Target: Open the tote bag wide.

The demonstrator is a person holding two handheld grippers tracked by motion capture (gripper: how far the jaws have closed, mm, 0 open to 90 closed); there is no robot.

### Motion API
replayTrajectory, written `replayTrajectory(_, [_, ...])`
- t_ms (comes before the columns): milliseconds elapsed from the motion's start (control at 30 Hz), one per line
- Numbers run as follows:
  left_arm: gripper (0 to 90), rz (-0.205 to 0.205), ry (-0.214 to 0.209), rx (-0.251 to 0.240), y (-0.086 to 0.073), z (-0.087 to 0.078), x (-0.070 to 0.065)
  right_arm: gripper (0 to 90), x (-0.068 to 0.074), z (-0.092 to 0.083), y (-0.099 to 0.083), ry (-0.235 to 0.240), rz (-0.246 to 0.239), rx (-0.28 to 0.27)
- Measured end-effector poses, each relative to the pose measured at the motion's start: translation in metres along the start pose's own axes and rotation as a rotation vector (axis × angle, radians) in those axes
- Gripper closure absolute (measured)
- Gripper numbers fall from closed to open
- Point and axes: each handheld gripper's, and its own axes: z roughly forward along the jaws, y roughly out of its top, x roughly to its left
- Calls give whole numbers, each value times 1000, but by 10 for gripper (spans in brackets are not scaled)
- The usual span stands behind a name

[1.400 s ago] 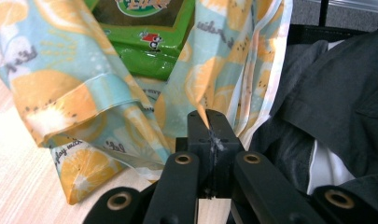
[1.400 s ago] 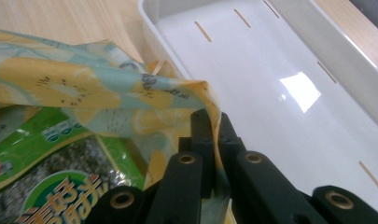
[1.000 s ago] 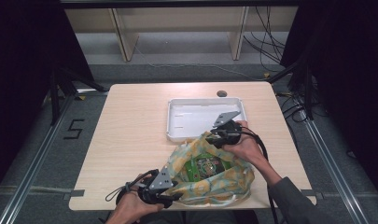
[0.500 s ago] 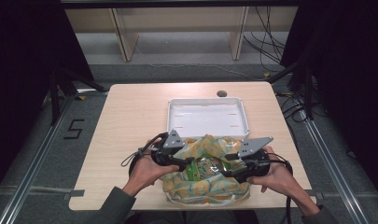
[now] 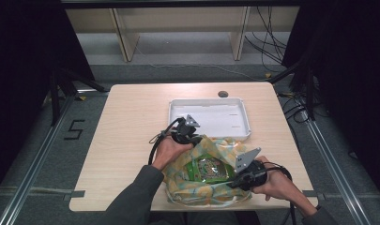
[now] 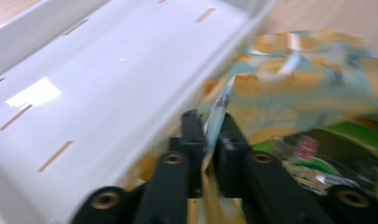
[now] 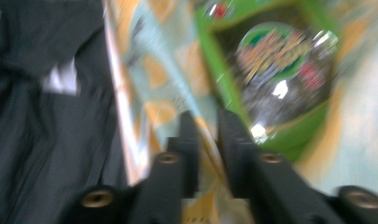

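Two grippers are pulling a patterned bag (image 5: 204,190) open on the table (image 5: 131,122), just in front of the white tray (image 5: 209,117). The left gripper (image 6: 206,135) pinches the bag's rim on the side next to the tray, its jaws pressed on the thin edge. The right gripper (image 7: 205,128) pinches the rim on the side far from the tray, jaws tight on it too. Inside the bag lies a green packet (image 5: 207,168). I think the bag is being held wide; next, one gripper would need to let go and reach in for the packet
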Motion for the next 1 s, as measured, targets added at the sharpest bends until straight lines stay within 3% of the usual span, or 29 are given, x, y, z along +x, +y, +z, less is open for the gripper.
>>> replayTrajectory(167, [886,-78,56,5,0,6,22,900,20,6,-17,36,-38,81])
replayTrajectory(300, [881,-78,60,17,2,10,26,900,28,9,-24,41,-37,97])
replayTrajectory(367, [873,-59,62,31,3,13,24,899,28,10,-25,38,-33,100])
replayTrajectory(433, [717,-74,53,20,3,8,21,715,25,4,-22,10,24,57])
replayTrajectory(467, [650,-74,53,20,3,8,21,715,25,4,-22,10,24,57])
replayTrajectory(500, [595,-64,49,3,4,-2,18,595,20,-6,-15,-47,28,-33])
replayTrajectory(533, [540,-64,49,3,4,-2,18,595,20,-6,-15,-47,28,-33])
replayTrajectory(600, [486,-61,28,-22,5,-18,13,507,17,-20,-7,-78,54,-127])
replayTrajectory(667, [429,-56,26,-57,6,-37,7,502,14,-31,2,-94,56,-221])
replayTrajectory(767, [396,-45,-12,-93,3,-64,-5,470,7,-43,14,-161,59,-288])
replayTrajectory(833, [391,-26,-68,-98,-4,-78,-16,445,-1,-45,21,-200,85,-295])
replayTrajectory(867, [381,-20,-84,-101,-9,-84,-23,432,-11,-40,26,-235,133,-270])
replayTrajectory(900, [368,-11,-138,-96,-20,-92,-36,431,-15,-35,28,-229,157,-253])
replayTrajectory(933, [358,-11,-138,-96,-20,-92,-36,431,-15,-35,28,-229,157,-253])
replayTrajectory(1000, [338,3,-210,-88,-33,-96,-50,424,-26,-25,31,-252,175,-213])
